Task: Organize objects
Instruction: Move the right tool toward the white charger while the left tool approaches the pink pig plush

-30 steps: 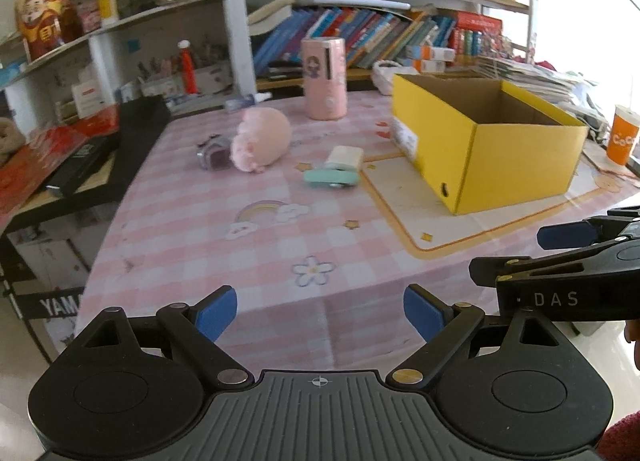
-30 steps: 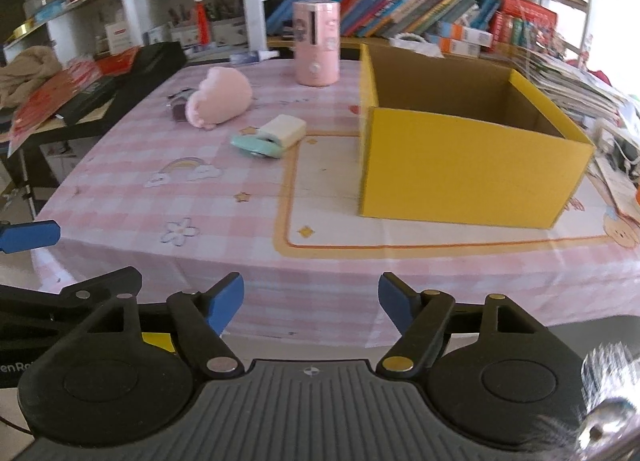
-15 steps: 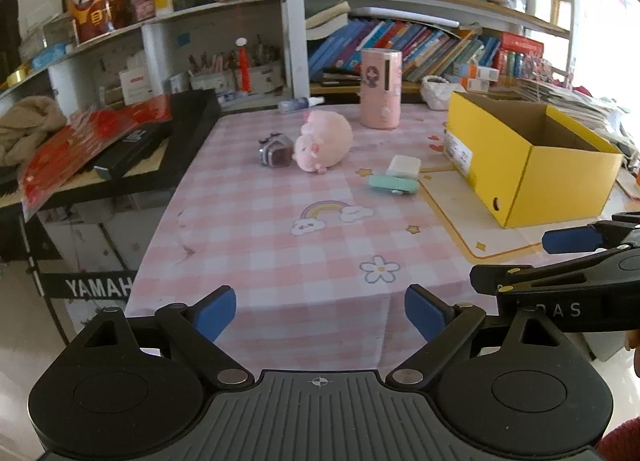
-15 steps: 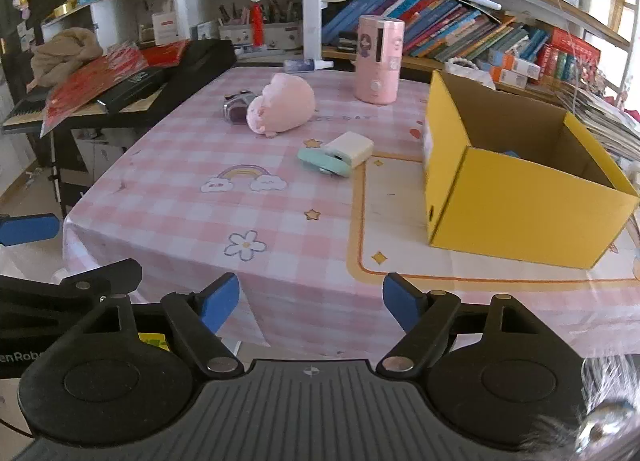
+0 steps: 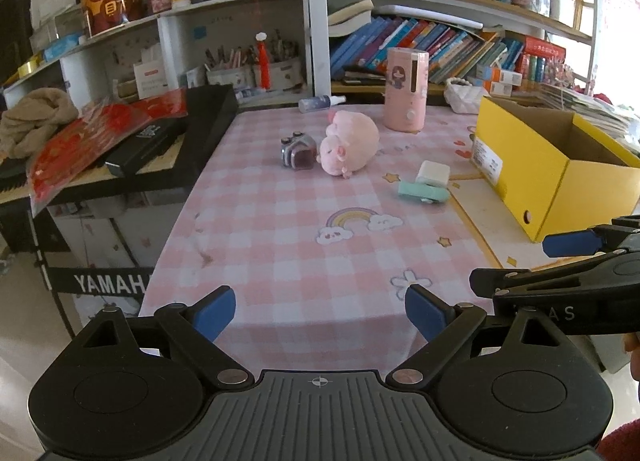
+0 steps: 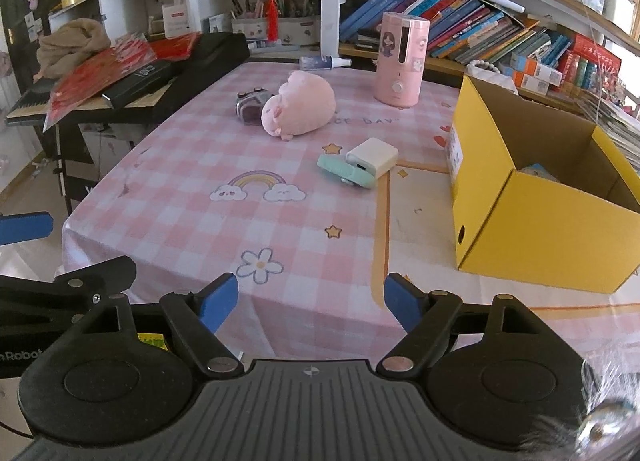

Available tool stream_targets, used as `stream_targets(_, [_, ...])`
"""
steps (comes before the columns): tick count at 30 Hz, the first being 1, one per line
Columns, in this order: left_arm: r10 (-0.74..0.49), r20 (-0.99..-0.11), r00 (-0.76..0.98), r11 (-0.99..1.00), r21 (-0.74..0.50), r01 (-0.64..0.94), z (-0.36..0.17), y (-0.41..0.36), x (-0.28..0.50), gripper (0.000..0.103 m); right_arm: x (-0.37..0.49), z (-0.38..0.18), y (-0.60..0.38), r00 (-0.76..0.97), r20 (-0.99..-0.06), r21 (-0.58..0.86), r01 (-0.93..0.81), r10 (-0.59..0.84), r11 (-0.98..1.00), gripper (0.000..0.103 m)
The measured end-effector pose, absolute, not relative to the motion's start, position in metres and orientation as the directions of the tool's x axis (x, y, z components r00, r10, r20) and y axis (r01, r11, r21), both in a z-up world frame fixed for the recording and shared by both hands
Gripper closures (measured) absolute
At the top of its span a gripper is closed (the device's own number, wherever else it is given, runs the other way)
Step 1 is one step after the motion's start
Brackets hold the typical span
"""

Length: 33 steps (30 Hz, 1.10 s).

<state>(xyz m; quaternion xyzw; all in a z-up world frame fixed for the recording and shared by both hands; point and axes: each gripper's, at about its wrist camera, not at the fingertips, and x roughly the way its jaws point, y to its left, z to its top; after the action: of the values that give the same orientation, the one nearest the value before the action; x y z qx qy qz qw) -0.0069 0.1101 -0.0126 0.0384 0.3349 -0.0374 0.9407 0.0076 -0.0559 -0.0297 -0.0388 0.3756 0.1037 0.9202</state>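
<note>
On the pink checked tablecloth (image 5: 280, 237) lie a pink plush pig (image 5: 350, 145) (image 6: 300, 108), a small grey toy camera (image 5: 297, 151) (image 6: 251, 104) at its left, and a white block (image 5: 433, 173) (image 6: 372, 157) resting on a mint green piece (image 5: 422, 191) (image 6: 346, 173). An open yellow box (image 5: 556, 165) (image 6: 532, 197) stands at the right, with something pale inside. A tall pink humidifier (image 5: 405, 89) (image 6: 400, 61) stands at the back. My left gripper (image 5: 320, 311) and right gripper (image 6: 311, 299) are both open and empty, held off the table's near edge.
A black Yamaha keyboard (image 5: 160, 141) with red wrappers on it stands left of the table. Shelves of books (image 5: 420, 49) run behind. A small spray bottle (image 5: 320, 103) lies at the table's back edge. The right gripper shows in the left wrist view (image 5: 560, 273).
Both grippers have drawn back and to the left, away from the table. The objects look smaller and the keyboard has come into view. Nothing on the table moved.
</note>
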Motion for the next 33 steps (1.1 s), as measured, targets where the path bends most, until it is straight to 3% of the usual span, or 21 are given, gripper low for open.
stream_targets(14, [-0.029, -0.648, 0.761, 0.998, 0.03, 0.063, -0.016, 0.102, 0.058, 0.009, 0.077, -0.033, -0.065, 0.682, -0.713, 0.004, -0.231, 0.165, 0.973, 0.025])
stream_targets(20, [-0.011, -0.641, 0.767, 0.999, 0.032, 0.041, -0.015, 0.094, 0.087, 0.009, 0.11, -0.036, -0.073, 0.678, -0.715, 0.006, -0.236, 0.169, 0.972, 0.029])
stream_targets(23, [0.001, -0.642, 0.767, 0.999, 0.033, 0.027, -0.015, 0.092, 0.101, 0.009, 0.127, -0.039, -0.076, 0.671, -0.719, 0.012, -0.244, 0.178, 0.97, 0.036])
stream_targets(33, [0.034, -0.638, 0.77, 0.999, 0.039, -0.012, -0.011, 0.092, 0.148, 0.009, 0.181, -0.045, -0.081, 0.67, -0.721, 0.031, -0.225, 0.178, 0.974, 0.036])
